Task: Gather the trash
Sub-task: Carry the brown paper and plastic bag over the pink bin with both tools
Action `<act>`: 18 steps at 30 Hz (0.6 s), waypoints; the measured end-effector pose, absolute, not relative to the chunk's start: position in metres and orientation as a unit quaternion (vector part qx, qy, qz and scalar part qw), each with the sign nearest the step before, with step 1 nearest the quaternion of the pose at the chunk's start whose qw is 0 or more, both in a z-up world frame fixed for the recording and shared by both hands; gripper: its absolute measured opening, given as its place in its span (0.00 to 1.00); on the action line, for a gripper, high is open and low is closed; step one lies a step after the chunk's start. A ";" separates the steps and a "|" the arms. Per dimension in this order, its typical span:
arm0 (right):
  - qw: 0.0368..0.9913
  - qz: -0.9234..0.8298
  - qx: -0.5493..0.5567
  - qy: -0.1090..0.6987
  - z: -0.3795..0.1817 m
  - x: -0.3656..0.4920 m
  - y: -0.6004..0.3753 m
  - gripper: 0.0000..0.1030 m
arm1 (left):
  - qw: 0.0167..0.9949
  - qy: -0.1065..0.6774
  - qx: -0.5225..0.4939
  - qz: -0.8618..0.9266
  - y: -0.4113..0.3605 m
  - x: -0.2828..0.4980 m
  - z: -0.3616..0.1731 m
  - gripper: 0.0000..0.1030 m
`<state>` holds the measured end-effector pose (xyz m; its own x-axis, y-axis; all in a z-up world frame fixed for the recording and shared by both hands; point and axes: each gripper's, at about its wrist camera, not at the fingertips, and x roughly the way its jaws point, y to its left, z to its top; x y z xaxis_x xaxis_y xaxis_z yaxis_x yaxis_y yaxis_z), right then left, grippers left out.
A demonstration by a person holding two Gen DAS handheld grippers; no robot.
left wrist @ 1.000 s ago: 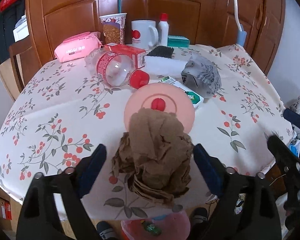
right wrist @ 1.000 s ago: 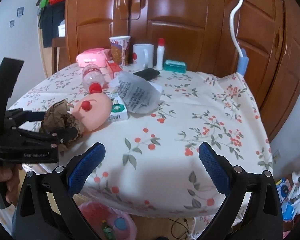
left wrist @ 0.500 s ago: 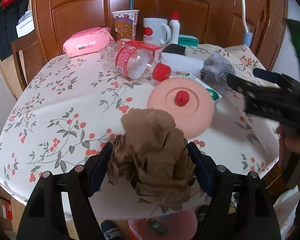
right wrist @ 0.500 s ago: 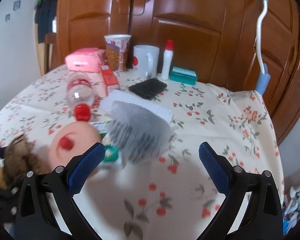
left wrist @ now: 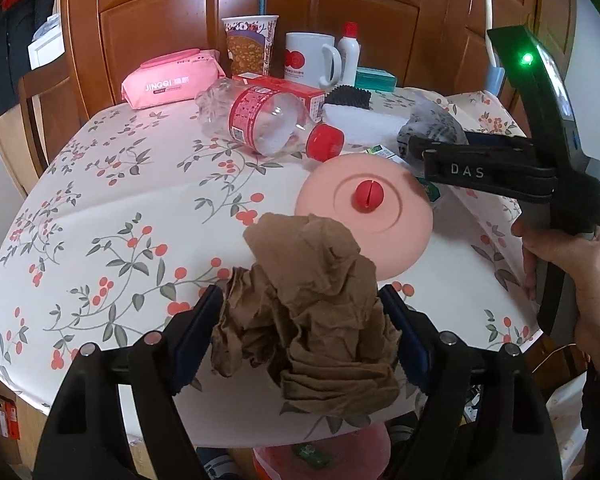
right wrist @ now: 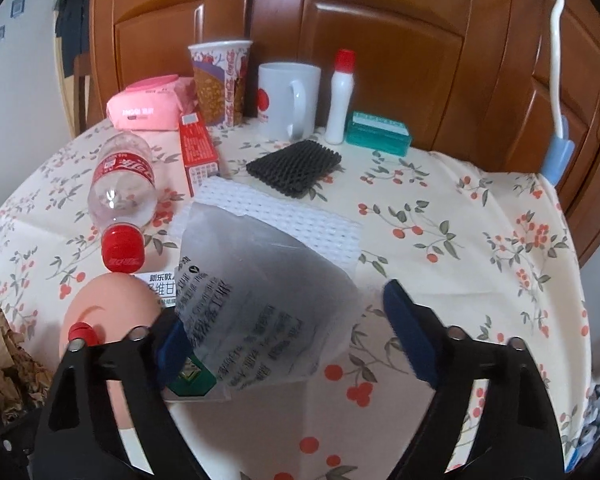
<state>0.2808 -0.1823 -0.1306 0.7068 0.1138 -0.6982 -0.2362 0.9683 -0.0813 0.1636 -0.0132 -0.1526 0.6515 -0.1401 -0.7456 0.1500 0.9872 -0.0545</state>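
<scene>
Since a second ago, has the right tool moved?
Yes. The right tool advanced toward the grey plastic bag; the white mug looms nearer, and its jaws are closing around the bag.

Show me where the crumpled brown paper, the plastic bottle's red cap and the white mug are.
crumpled brown paper (left wrist: 308,312), left wrist view, middle of the wad between the gripper's fingers
plastic bottle's red cap (right wrist: 123,254), right wrist view, face of the cap
white mug (right wrist: 286,98), right wrist view, side wall beside the handle

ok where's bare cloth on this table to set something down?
Free: the wide stretch left of the bottle and pink lid, and the right side past the white foam sheet, in front of the teal box. Crowded: the back row of mug and cup, and the centre pile.
</scene>
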 end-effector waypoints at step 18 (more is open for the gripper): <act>0.931 0.112 -0.084 0.337 -0.123 0.235 -0.215 0.50 | 0.913 0.395 -0.007 -0.104 -0.017 0.158 -0.149 0.55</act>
